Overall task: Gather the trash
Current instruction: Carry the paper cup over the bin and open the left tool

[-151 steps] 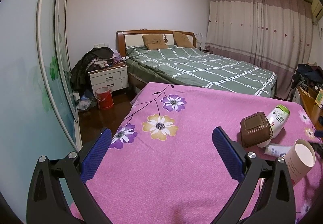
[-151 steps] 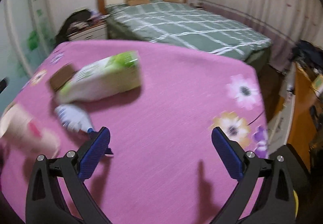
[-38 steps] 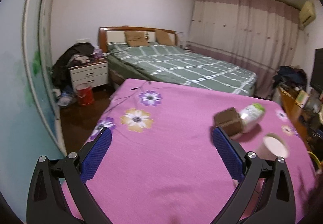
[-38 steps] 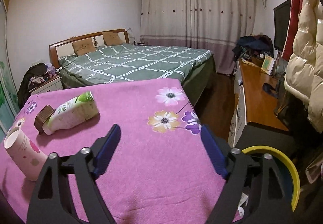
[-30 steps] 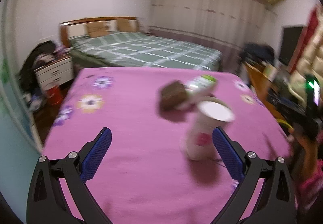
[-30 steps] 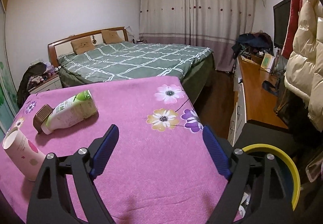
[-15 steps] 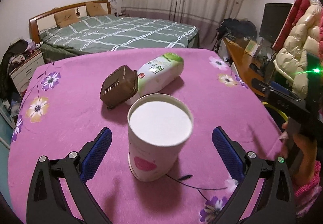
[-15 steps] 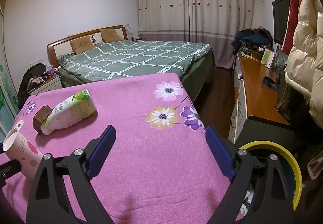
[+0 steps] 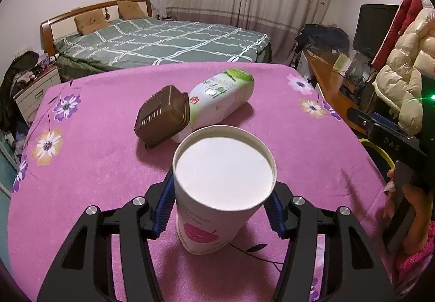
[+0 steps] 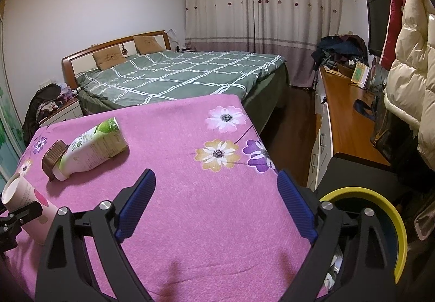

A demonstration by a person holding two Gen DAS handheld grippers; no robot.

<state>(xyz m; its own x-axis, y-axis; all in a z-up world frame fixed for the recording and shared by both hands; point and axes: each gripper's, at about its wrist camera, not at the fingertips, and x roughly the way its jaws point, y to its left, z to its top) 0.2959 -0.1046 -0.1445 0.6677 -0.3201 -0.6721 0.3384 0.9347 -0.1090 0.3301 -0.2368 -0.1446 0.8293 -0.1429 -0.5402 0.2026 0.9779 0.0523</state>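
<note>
A white paper cup [image 9: 206, 228] with a pink print stands upright on the pink flowered cloth [image 9: 81, 166]. My left gripper [image 9: 220, 201] is around it, its jaws closing, and the blue pads [image 9: 164, 206] touch the cup's wall on both sides. Behind the cup lie a white-and-green bottle [image 9: 223, 98] and a brown plastic box [image 9: 163, 117] at its cap end. In the right wrist view the cup [image 10: 21, 198], bottle [image 10: 92, 147] and box [image 10: 53, 156] lie at the left. My right gripper [image 10: 214, 204] hangs open over bare cloth with nothing between its fingers.
A yellow-rimmed bin [image 10: 380, 206] sits on the floor just past the cloth's right edge. A green checked bed [image 10: 176, 73] lies beyond the table, and a wooden desk [image 10: 348, 111] runs along the right wall. A hand [image 9: 407, 193] holds the right gripper.
The left gripper swung right to the cup, moved in around it, and its jaws went from wide apart to touching the cup's sides. The right gripper has stayed in place, open.
</note>
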